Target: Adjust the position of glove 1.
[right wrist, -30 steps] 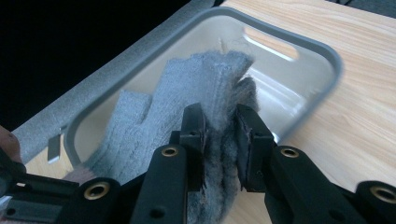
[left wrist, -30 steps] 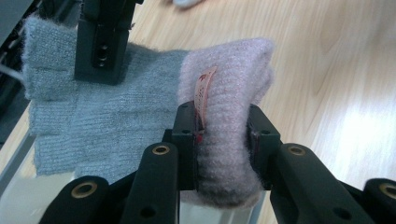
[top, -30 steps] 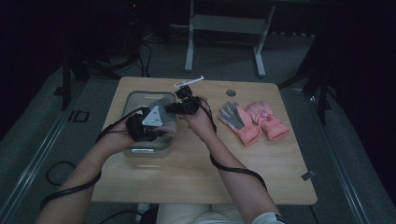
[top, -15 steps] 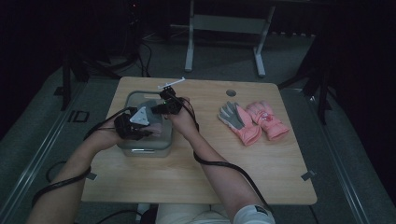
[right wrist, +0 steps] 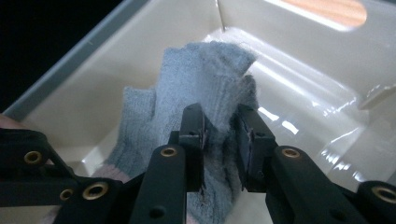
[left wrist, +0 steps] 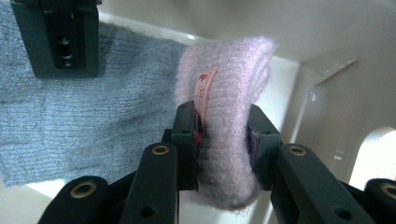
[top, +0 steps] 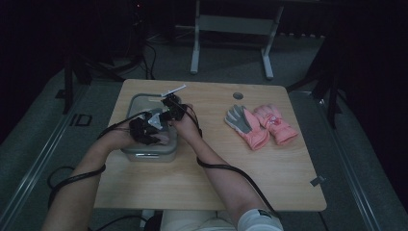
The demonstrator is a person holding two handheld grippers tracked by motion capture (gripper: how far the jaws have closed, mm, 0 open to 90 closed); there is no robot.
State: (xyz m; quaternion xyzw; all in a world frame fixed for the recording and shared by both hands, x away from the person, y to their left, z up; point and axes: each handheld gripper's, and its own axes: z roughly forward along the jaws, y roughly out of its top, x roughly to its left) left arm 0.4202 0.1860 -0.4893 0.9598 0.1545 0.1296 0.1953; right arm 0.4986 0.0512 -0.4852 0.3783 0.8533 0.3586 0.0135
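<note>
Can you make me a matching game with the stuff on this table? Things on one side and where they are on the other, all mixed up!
Things:
1. knit glove
2. pair of pink gloves
3. left gripper
4. right gripper

Places or states:
A. lying on the bare table top, to the right
B. shut on the glove's pink cuff
C. inside the plastic bin
D. shut on the glove's grey part

Pairs: 1-C, 2-A, 3-B, 4-D
</note>
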